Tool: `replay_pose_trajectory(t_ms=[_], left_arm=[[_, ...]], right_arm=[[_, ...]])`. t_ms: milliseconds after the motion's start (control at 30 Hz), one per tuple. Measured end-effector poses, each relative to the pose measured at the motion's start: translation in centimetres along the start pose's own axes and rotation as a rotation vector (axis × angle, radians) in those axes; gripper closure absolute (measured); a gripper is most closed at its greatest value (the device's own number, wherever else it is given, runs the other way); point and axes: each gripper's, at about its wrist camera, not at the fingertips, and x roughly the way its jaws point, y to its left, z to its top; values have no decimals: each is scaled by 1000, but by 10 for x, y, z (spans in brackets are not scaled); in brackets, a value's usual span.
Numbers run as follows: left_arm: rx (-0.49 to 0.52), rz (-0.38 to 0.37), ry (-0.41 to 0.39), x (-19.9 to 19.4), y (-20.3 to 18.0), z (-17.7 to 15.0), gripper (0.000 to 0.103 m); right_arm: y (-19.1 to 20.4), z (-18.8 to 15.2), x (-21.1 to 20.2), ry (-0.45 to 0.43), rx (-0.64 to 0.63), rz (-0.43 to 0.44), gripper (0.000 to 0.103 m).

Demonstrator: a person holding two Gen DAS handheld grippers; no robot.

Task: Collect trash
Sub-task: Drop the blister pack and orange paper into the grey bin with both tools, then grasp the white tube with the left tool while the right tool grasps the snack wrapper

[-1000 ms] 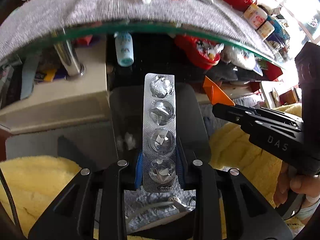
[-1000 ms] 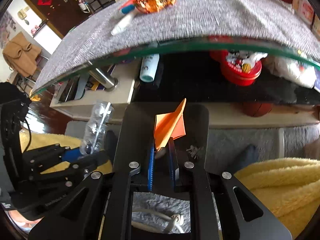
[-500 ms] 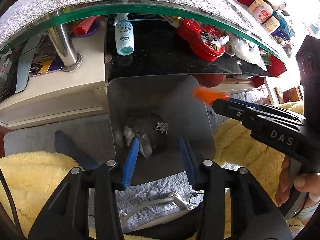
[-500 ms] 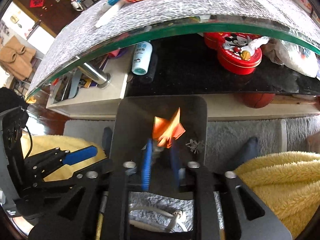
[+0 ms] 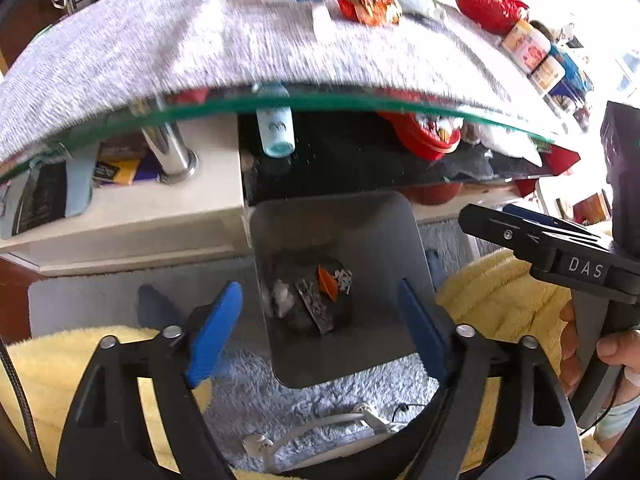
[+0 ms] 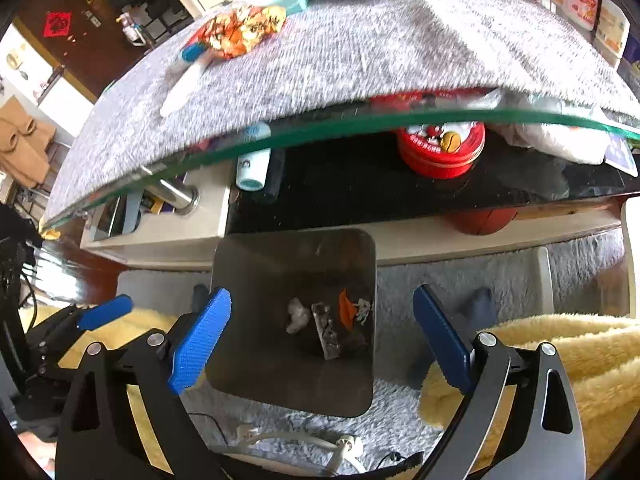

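both grippers hang spread over the dark square metal bin (image 5: 332, 216) at frame centre, their jaws just opened with nothing between them: left gripper (image 5: 320, 332), right gripper (image 6: 320, 340). at the bin's bottom lie the silver foil blister strip (image 6: 326, 332), the orange folded paper (image 6: 346, 312) just right of it, and a white crumpled scrap (image 6: 298, 316). the grey cloth-covered glass surface (image 6: 360, 56) fills the top of the frame
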Motion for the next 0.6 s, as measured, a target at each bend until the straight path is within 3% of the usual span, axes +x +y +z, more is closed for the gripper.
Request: replay_pose_trajectory(t_ms=[600], left_arm=[[11,16,-123,-38,3,64,19]], right_arm=[[12,74,-42,-140,-20,-7,7]])
